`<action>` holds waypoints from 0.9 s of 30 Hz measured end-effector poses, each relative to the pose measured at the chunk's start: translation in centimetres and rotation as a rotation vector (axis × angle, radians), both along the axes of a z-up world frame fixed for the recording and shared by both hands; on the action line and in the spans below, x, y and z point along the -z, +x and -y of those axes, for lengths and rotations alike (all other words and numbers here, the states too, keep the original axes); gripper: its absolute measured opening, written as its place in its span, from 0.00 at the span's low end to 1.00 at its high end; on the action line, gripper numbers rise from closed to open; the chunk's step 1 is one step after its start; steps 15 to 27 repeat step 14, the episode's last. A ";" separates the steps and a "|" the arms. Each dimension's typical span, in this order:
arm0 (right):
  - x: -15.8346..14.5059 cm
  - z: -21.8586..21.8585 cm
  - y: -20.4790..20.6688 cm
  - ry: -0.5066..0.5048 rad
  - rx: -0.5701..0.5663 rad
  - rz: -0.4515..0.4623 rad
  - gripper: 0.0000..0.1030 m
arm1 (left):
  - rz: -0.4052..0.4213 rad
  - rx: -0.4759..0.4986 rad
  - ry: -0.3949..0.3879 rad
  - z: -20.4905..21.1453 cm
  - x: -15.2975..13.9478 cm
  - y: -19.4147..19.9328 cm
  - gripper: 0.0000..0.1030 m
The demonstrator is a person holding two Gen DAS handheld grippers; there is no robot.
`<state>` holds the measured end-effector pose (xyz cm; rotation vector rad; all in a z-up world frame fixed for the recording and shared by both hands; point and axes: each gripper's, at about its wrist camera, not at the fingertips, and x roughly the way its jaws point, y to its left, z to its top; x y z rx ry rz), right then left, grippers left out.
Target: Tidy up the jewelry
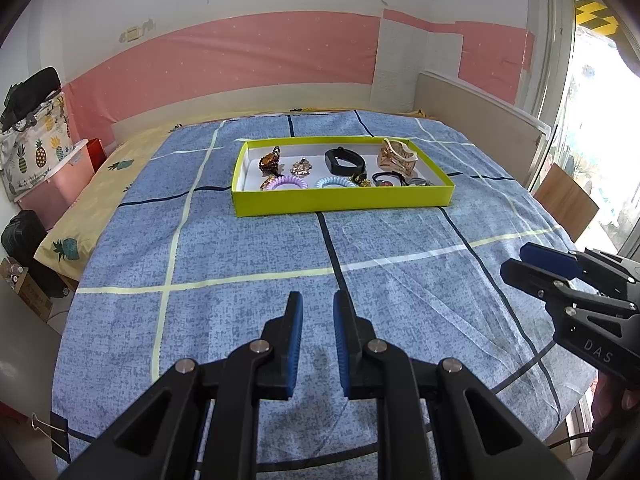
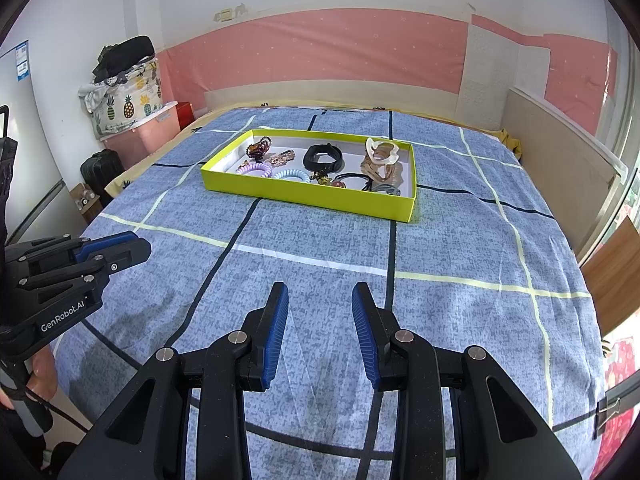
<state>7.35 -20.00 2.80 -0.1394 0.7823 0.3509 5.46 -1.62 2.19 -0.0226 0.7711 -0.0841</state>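
A yellow-green tray [image 1: 340, 202] [image 2: 304, 197] sits on the blue checked bedspread, far ahead of both grippers. It holds a black wristband [image 1: 345, 160] [image 2: 323, 157], a gold hair claw [image 1: 399, 155] [image 2: 382, 159], a purple coil tie [image 1: 290, 183] [image 2: 253, 168], a light blue coil tie [image 1: 335, 182] [image 2: 291, 175], a brown beaded clip [image 1: 270, 159] [image 2: 258, 147] and black hair ties [image 1: 394, 178]. My left gripper [image 1: 317, 304] [image 2: 136, 246] is open and empty, low over the bedspread. My right gripper [image 2: 320, 294] [image 1: 516, 262] is open and empty to its right.
The bedspread [image 1: 248, 248] covers a bed against a pink and white wall. A pineapple-print bag [image 1: 36, 152] on a pink bin and a black suitcase [image 1: 22, 234] stand left of the bed. A headboard [image 1: 476, 108] and a window lie to the right.
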 end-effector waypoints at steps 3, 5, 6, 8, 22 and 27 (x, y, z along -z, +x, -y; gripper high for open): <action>0.0 0.0 0.0 0.001 0.000 -0.001 0.33 | -0.002 0.000 0.000 0.0 0.1 0.0 0.16; 0.0 0.0 0.0 0.000 0.000 -0.001 0.33 | -0.005 0.003 -0.005 0.0 0.1 0.1 0.16; 0.0 0.0 0.0 0.001 0.000 -0.001 0.33 | -0.004 0.002 -0.005 0.0 0.1 0.1 0.16; 0.0 0.0 0.0 0.001 0.000 0.000 0.33 | -0.003 -0.004 -0.002 0.0 0.2 0.1 0.16; 0.2 0.1 0.0 -0.001 0.003 -0.001 0.33 | 0.000 -0.009 -0.004 -0.1 0.1 0.2 0.16; 0.2 0.1 0.0 -0.001 0.003 -0.001 0.33 | 0.000 -0.009 -0.004 -0.1 0.1 0.2 0.16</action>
